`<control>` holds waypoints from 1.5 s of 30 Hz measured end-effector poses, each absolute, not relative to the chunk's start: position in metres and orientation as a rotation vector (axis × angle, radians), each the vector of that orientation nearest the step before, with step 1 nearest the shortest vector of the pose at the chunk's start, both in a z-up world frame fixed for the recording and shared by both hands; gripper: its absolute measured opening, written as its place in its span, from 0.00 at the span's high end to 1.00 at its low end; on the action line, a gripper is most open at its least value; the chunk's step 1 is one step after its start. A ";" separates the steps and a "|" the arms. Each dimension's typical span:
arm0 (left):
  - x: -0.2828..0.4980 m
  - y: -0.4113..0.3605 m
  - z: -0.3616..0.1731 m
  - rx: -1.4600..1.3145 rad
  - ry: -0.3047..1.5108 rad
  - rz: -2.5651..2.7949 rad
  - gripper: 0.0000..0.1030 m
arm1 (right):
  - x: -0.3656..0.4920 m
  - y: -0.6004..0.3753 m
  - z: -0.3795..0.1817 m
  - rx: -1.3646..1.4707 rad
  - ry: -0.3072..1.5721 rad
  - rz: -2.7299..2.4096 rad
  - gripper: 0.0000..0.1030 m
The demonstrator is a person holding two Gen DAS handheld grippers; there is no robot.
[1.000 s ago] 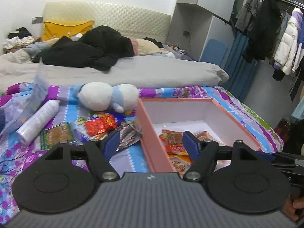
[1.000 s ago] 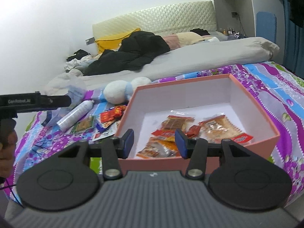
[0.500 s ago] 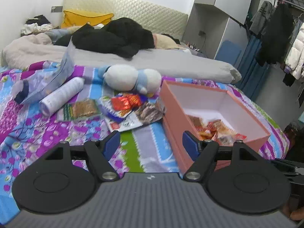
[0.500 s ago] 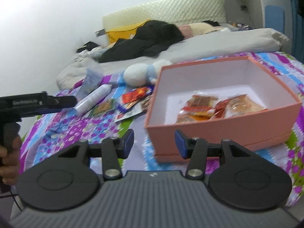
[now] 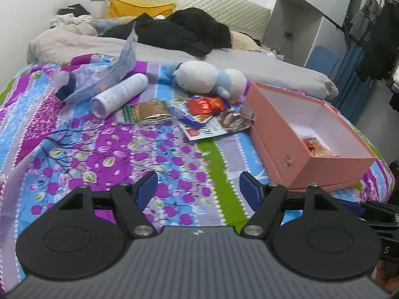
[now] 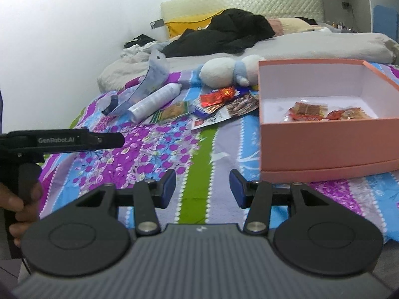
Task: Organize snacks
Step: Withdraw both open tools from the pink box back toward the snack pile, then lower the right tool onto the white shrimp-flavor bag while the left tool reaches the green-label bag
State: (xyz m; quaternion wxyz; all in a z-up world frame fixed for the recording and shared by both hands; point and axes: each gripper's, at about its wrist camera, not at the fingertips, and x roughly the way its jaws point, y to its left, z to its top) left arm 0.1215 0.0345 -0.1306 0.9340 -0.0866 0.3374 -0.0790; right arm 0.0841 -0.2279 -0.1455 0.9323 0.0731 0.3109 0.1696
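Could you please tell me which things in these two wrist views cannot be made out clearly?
- Snacks in the pink box: left wrist view, near wall hides most.
- Packets in the loose pile: right wrist view, overlapping, print too small to read.
- White bottle: label too small in both.
- Dark object under the clear bag: left wrist view, blurred by plastic.
- Hand: right wrist view, cut off by left edge.

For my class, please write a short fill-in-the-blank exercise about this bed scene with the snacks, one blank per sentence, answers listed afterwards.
1. The open pink cardboard box already holds several ____ packets.
2. The white cylindrical spray bottle is lying on its ____.
3. The shiny red foil snack packet lies just in front of the white and blue ____ toy.
4. Between the fingers of the left gripper there is ____.

Answers: snack; side; plush; nothing
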 end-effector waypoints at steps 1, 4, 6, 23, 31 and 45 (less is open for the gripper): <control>0.123 0.038 -0.132 -0.182 0.692 -0.158 0.26 | 0.085 -0.225 -0.147 0.142 0.639 0.348 0.51; 0.128 0.047 -0.137 -0.196 0.701 -0.147 0.26 | 0.089 -0.219 -0.149 0.135 0.642 0.354 0.51; 0.133 0.053 -0.143 -0.206 0.715 -0.138 0.26 | 0.092 -0.215 -0.151 0.139 0.650 0.359 0.51; 0.229 0.092 -0.205 -0.283 0.834 -0.077 0.24 | 0.156 -0.177 -0.175 0.124 0.692 0.398 0.51; 0.287 0.106 -0.237 -0.301 0.870 -0.055 0.24 | 0.206 -0.163 -0.198 0.120 0.721 0.405 0.51; 0.355 0.118 -0.255 -0.349 0.819 -0.093 0.24 | 0.277 -0.143 -0.229 0.169 0.726 0.351 0.31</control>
